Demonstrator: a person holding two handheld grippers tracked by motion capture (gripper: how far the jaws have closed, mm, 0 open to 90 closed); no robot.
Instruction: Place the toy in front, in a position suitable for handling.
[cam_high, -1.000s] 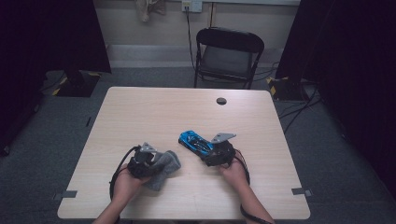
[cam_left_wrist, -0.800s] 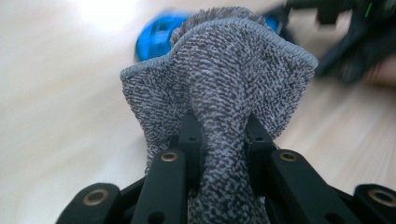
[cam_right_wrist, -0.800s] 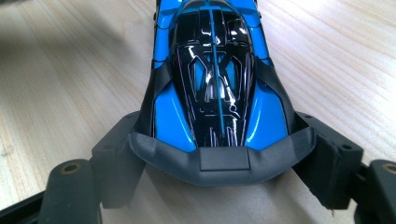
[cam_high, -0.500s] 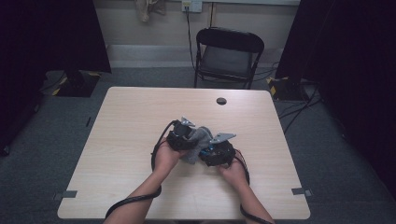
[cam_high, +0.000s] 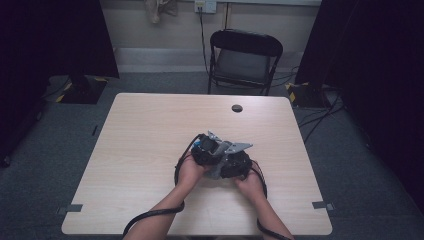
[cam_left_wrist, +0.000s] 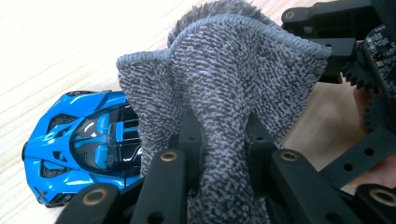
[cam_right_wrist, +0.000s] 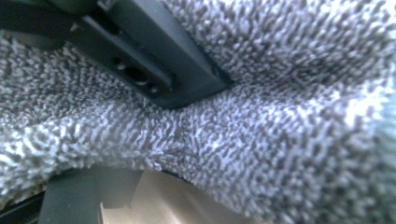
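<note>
In the middle of the worktop (cam_high: 150, 130), the two grippers sit close together over a blue toy car (cam_left_wrist: 79, 144). The left gripper (cam_left_wrist: 217, 144) is squeezed tight on a fluffy grey cloth (cam_left_wrist: 224, 84), and the cloth puffs up above its jaws. The car lies flat on the wood just beside the cloth, to its left in the left gripper view. The job looks like wiping the car clean. The right gripper (cam_high: 235, 162) sits just beside the left one, and in its own view the cloth hangs right in front of it — I cannot tell if it is open or if it holds the car. To wipe well, keep the cloth pinched firmly so it does not slip out. Rub softly along the roof and the hood — not hard, or the little car may roll away. The other gripper should hold the car steady while the cloth rubs.
</note>
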